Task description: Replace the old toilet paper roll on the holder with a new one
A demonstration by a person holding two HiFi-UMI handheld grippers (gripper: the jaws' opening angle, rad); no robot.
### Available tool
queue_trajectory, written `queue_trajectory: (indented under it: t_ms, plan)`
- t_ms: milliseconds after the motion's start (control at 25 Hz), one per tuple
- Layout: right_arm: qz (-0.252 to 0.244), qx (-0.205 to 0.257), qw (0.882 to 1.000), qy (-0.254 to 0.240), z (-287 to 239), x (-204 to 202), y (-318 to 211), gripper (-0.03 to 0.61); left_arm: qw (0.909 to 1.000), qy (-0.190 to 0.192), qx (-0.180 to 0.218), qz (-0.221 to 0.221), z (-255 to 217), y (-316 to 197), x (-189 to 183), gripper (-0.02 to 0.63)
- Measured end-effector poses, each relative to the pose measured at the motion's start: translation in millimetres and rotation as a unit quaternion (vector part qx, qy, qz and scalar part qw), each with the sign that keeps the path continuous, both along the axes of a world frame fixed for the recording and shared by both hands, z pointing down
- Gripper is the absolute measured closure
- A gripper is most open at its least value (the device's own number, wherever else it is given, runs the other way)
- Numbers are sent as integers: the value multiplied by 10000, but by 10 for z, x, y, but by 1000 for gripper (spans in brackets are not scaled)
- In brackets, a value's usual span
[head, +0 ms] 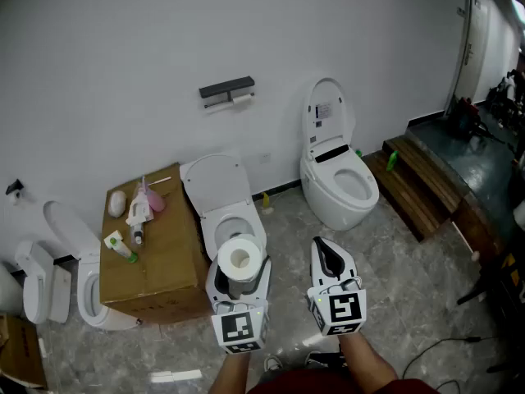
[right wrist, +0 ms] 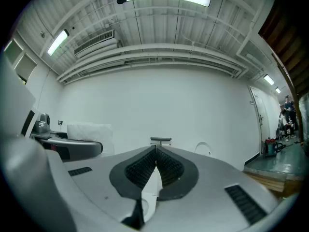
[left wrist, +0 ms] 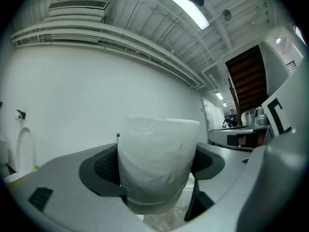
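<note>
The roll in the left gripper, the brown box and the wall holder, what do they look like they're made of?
Roll: soft white tissue paper, matte, with a faintly embossed, crinkled surface; the core looks like cardboard.
Brown box: probably corrugated cardboard, with dull tan faces and sharp folded edges.
Wall holder: dark, perhaps metal or plastic; too small to tell.

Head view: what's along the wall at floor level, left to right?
Leftmost white toilet → cardboard box → middle toilet with its lid up → right toilet → wooden steps
</note>
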State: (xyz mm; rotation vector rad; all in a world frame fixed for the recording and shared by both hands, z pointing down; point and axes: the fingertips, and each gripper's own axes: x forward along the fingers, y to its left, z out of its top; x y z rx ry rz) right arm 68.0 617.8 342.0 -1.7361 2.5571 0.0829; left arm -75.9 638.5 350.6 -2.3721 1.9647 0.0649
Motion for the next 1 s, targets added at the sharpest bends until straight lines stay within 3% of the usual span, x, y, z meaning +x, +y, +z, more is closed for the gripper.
queue_trajectory:
  t_ms: [440,1000]
  plan:
    - [-60,42,10000,17,-20,12,71,561,9999,65,-28,-97,-60,126,8,176]
    - [-174,-52,9996,-230,65,596,15,560,9994,71,-88,-318,-93,124,507,176]
